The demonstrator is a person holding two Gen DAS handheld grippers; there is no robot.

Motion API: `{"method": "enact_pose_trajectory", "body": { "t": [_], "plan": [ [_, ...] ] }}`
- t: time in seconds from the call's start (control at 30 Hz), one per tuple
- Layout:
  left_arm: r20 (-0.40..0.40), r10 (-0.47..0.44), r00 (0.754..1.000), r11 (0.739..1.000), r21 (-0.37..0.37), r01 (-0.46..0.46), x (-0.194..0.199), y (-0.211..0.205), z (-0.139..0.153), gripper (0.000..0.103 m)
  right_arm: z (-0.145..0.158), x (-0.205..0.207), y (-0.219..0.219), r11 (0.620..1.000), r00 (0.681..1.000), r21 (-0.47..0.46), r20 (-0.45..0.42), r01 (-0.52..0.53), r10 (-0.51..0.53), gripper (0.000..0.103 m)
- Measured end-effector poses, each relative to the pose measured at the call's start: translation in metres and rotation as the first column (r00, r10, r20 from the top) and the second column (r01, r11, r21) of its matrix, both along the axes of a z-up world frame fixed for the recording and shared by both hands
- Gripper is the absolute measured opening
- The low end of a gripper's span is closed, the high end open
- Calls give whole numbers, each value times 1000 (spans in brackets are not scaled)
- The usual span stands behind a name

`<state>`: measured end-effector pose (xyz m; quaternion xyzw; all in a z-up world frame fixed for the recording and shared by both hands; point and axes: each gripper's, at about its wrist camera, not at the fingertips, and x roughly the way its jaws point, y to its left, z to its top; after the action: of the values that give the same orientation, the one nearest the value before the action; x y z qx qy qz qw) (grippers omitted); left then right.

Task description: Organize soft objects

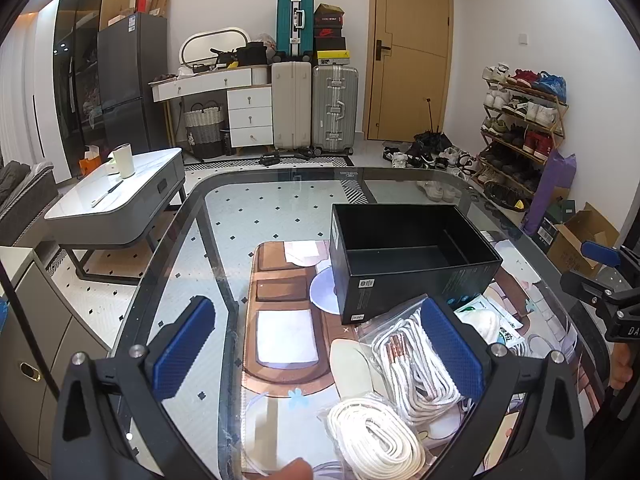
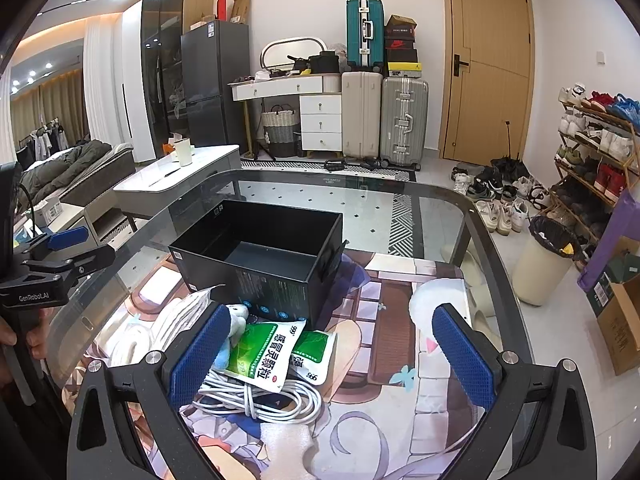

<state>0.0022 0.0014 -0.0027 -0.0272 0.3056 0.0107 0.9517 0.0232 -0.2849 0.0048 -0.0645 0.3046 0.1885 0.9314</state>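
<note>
Evidently little of the sorting has been done: the black box [image 1: 412, 256] on the glass table [image 1: 192, 240] is seen to be empty in both views, its dark floor bare. Everything soft is gathered just in front of the box, on the printed mat [image 1: 280, 280] that shows at the glass.

Nearest the box on its right front corner, two green-and-white sachets [image 2: 266, 354] are stacked, one overlapping the other, and a small plush toy [image 2: 236, 320] is tucked against the box wall beside them. A coil of white cable [image 2: 260, 400] is lying under the edge of the upper sachet. Further from the box, toward its left front, two clear bags of white cord are found: one bag of cord [image 1: 416, 364] close to the box, and a second bundle of cord [image 1: 372, 436] nearer the table's front edge.

The left gripper [image 1: 320, 356] is held above the cord bags with its blue pads spread wide and nothing between them. The right gripper [image 2: 332, 354] is held over the sachets and cable, likewise spread wide and empty. No object is touched by either tool.

All items are therefore judged still to be placed; the task is reckoned to be at its start, with a first grasp on the sachets or a cord bag likely to be needed.
</note>
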Motion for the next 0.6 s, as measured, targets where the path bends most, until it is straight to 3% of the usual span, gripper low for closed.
{"method": "enact_pose_trajectory", "body": {
  "t": [0.6],
  "plan": [
    [-6,-4,1000,1000,2,4,0,-3,-5,103,-1,1,2,1000,1000,4,-6,-2,2,103]
  ]
}}
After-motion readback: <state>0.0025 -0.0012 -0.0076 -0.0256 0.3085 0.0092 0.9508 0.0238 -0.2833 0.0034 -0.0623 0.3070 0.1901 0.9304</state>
